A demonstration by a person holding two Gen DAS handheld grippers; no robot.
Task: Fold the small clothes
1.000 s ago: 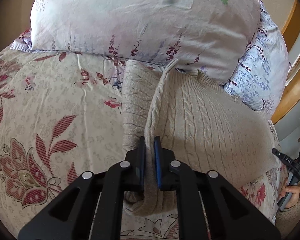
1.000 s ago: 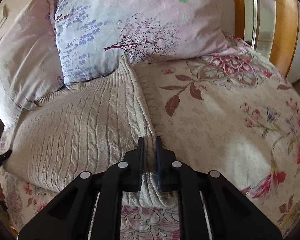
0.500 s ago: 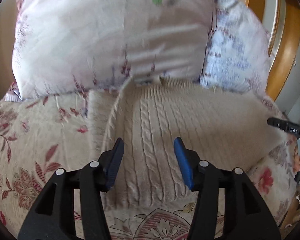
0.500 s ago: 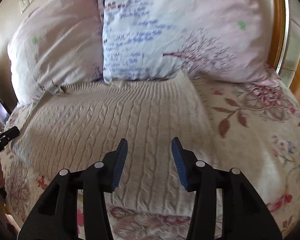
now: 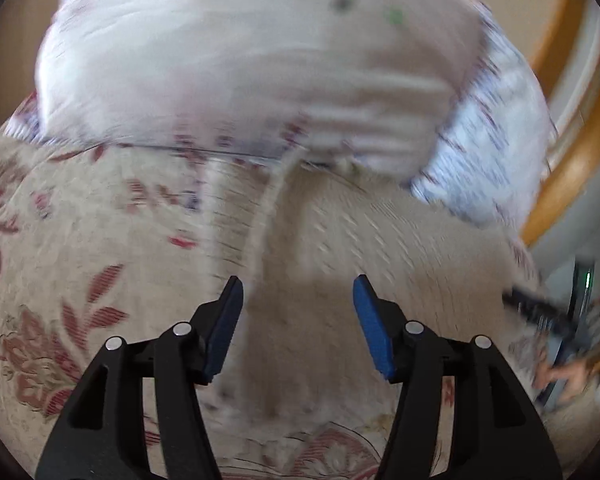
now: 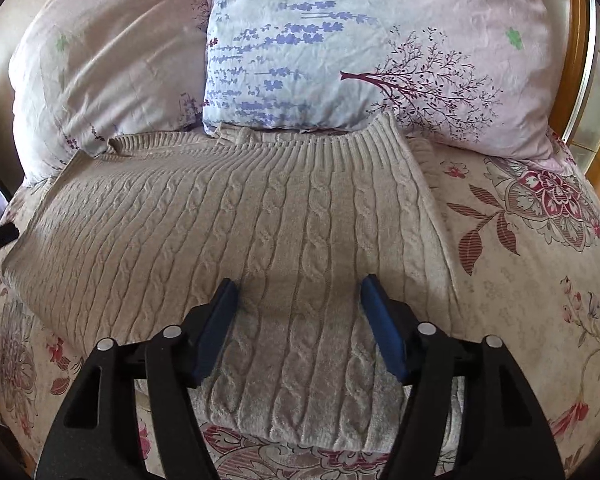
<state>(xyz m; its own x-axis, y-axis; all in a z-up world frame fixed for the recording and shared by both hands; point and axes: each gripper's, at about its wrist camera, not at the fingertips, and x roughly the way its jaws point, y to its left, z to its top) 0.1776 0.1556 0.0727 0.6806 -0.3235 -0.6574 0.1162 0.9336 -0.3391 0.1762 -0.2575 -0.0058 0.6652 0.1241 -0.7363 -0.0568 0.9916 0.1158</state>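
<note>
A beige cable-knit sweater [image 6: 236, 220] lies folded flat on the floral bedspread [image 6: 520, 280], its ribbed edge against the pillows. My right gripper [image 6: 298, 290] is open and empty, its blue pads just above the sweater's near right part. In the blurred left wrist view the same sweater [image 5: 380, 248] lies under and ahead of my left gripper [image 5: 298, 292], which is open and empty over the sweater's left edge. The right gripper [image 5: 540, 312] shows at the far right of that view.
Two pale printed pillows [image 6: 340, 48] [image 6: 100, 60] stand behind the sweater. A wooden headboard or bed frame [image 6: 576, 60] curves along the right. The bedspread [image 5: 80, 240] extends to the left of the sweater.
Both grippers were shut on the sweater's edges one second ago, then opened and let go. The sweater now lies flat. The left view is still moving, the right has pulled back slightly.
</note>
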